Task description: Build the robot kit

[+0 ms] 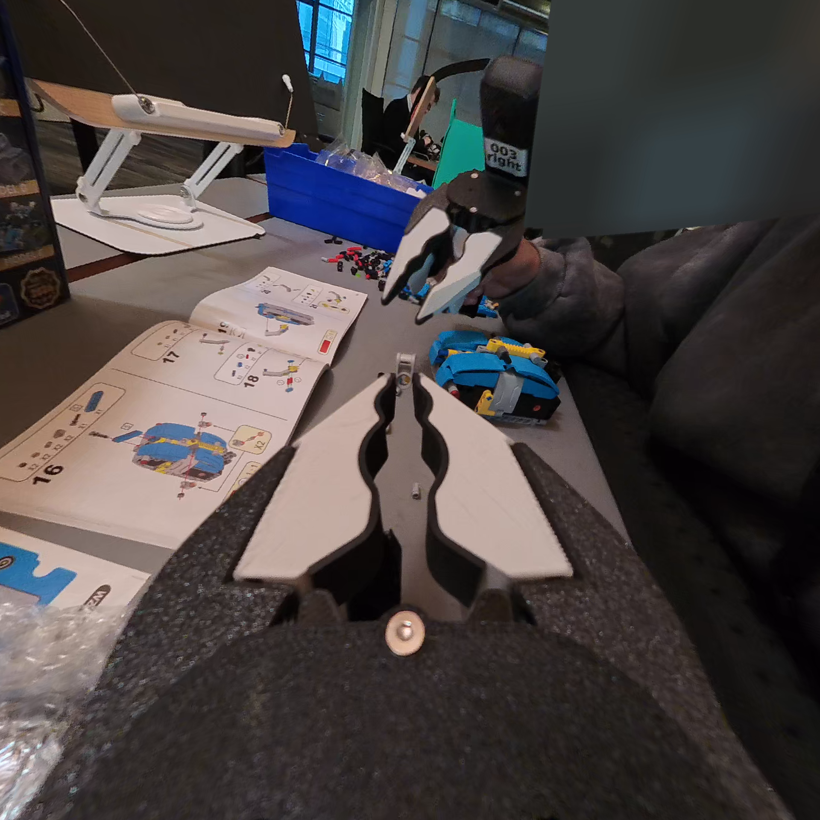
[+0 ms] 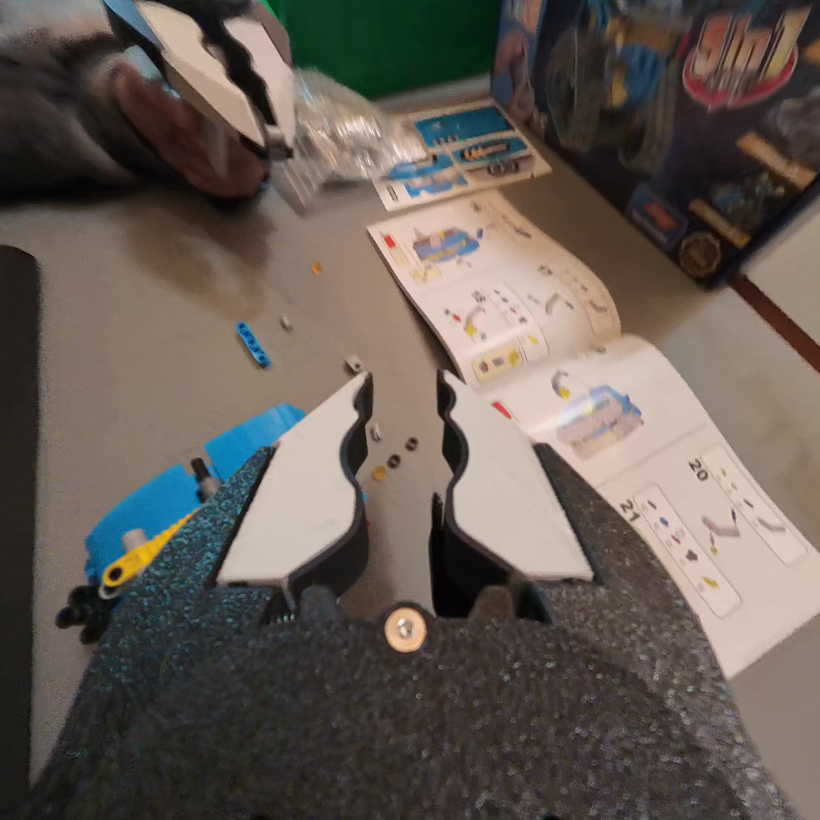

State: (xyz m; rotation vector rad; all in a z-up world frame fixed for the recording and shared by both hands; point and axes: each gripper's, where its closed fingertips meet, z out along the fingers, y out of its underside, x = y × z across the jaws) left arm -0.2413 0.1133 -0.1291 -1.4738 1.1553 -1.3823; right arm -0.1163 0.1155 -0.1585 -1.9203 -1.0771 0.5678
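Soft, even indoor light filled both views, with daylight showing through a window (image 1: 326,40) far behind the table (image 1: 213,284). Shadows were faint; a dim smudge of shade lay on the table under the hand (image 2: 191,137). The left wrist view was mostly sharp, though a plastic bag (image 1: 40,665) at the lower left corner was smeared and a flat grey patch covered the upper right. The right wrist view was blurred throughout, worst at the box (image 2: 692,120) and the crinkled bag, which caught white glare. The booklet (image 2: 554,399) bore a pale sheen. Straight edges bowed towards the borders.
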